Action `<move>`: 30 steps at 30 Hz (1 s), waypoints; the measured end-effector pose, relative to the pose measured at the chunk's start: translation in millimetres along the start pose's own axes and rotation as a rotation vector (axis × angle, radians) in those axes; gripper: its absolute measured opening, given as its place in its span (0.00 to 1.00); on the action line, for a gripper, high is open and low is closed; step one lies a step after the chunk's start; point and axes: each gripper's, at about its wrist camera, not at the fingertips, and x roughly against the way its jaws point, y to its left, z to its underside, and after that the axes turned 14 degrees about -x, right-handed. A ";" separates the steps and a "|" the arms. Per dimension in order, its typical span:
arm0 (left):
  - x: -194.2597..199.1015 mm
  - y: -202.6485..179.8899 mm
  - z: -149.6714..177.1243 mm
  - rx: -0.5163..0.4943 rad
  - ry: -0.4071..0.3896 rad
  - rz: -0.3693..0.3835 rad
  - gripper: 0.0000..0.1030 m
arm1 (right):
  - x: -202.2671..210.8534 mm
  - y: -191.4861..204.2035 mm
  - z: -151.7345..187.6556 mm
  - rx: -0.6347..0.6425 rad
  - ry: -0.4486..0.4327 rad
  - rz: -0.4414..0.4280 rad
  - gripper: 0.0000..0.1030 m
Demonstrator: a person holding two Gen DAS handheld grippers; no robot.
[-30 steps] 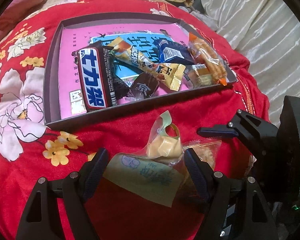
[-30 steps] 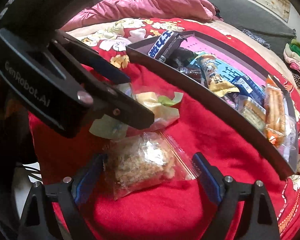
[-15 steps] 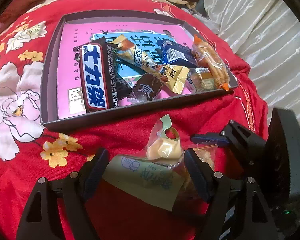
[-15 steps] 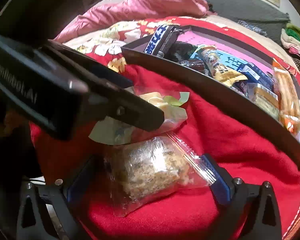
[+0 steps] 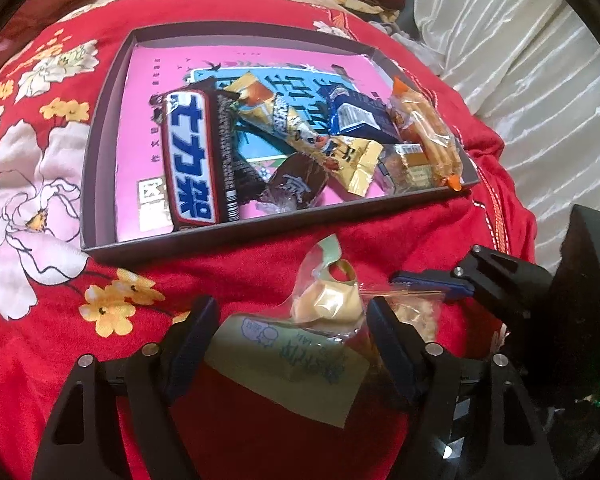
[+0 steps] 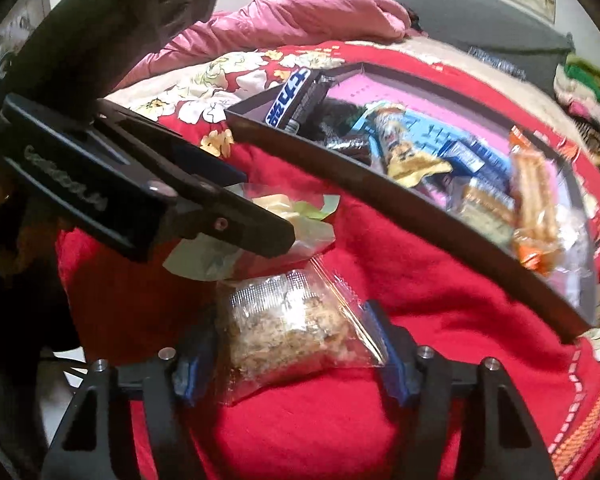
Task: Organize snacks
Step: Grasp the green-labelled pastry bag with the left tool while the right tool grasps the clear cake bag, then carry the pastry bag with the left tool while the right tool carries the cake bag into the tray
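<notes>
2 clear-wrapped snacks [image 5: 324, 312] lie on red cloth before the snack-filled tray [image 5: 100, 184].

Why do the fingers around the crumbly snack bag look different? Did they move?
Yes. The right gripper fingers have just been closing in on the crumbly snack bag, which lies on the red blanket.

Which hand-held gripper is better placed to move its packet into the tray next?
Right, probably. Right hand-held gripper has just been closing, pads squeezing the clear crumble packet. Left hand-held gripper closed slightly too, but a gap shows beside its green-label packet. Tray sits just ahead.
</notes>
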 end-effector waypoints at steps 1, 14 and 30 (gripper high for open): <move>-0.3 -1.3 -0.5 -0.007 0.001 0.001 0.71 | 1.4 0.4 3.1 -0.001 -0.001 0.010 0.65; -4.2 -10.2 -0.8 -0.021 0.002 0.013 0.62 | 61.3 -43.6 -0.4 -0.209 -0.207 0.037 0.62; -0.9 -28.5 -7.2 -0.042 -0.055 0.014 0.32 | 81.5 -62.4 -17.0 -0.272 -0.349 0.060 0.62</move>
